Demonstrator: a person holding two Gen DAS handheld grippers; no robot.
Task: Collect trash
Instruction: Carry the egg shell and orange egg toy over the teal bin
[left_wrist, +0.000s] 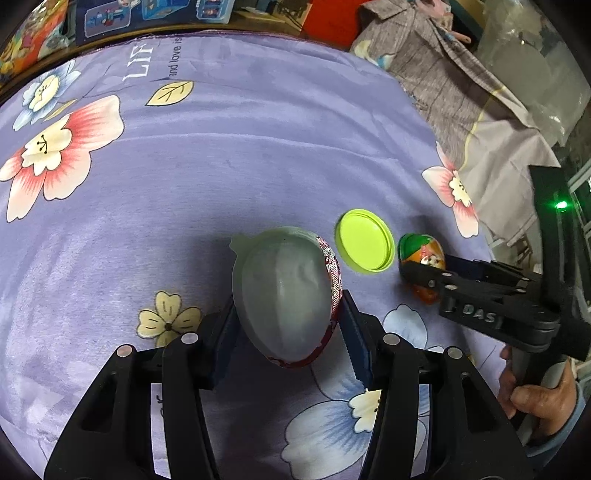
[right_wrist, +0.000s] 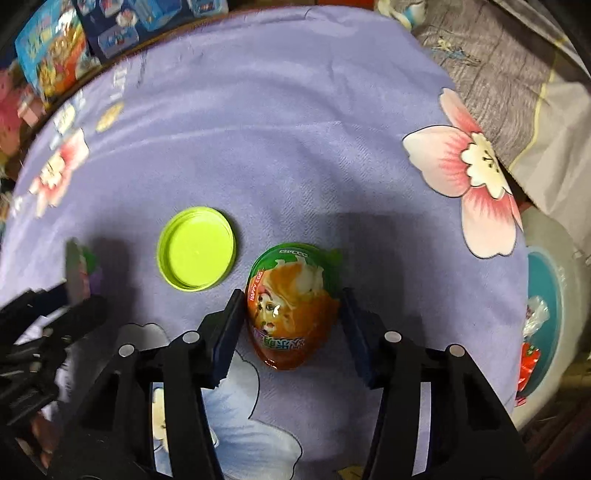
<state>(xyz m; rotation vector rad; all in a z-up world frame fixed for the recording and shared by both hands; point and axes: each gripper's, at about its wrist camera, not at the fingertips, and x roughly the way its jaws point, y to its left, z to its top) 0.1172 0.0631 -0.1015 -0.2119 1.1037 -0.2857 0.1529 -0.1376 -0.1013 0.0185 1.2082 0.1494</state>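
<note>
In the left wrist view my left gripper (left_wrist: 288, 321) is shut on a grey plastic egg half (left_wrist: 282, 291) with a red foil rim, held just over the purple flowered cloth (left_wrist: 221, 166). A lime green lid (left_wrist: 364, 245) lies to its right. In the right wrist view my right gripper (right_wrist: 291, 321) straddles an orange and green "Happy Egg" shell (right_wrist: 290, 306) lying on the cloth; the left pad touches it, the right pad stands slightly off. The green lid (right_wrist: 197, 249) lies to its left. The right gripper also shows in the left wrist view (left_wrist: 424, 275).
A teal and white bin (right_wrist: 546, 295) with wrappers inside stands off the cloth's right edge. A grey garment (left_wrist: 461, 85) lies at the back right. Toy boxes (right_wrist: 110, 33) line the far edge. The left gripper shows blurred at the right wrist view's left edge (right_wrist: 44, 310).
</note>
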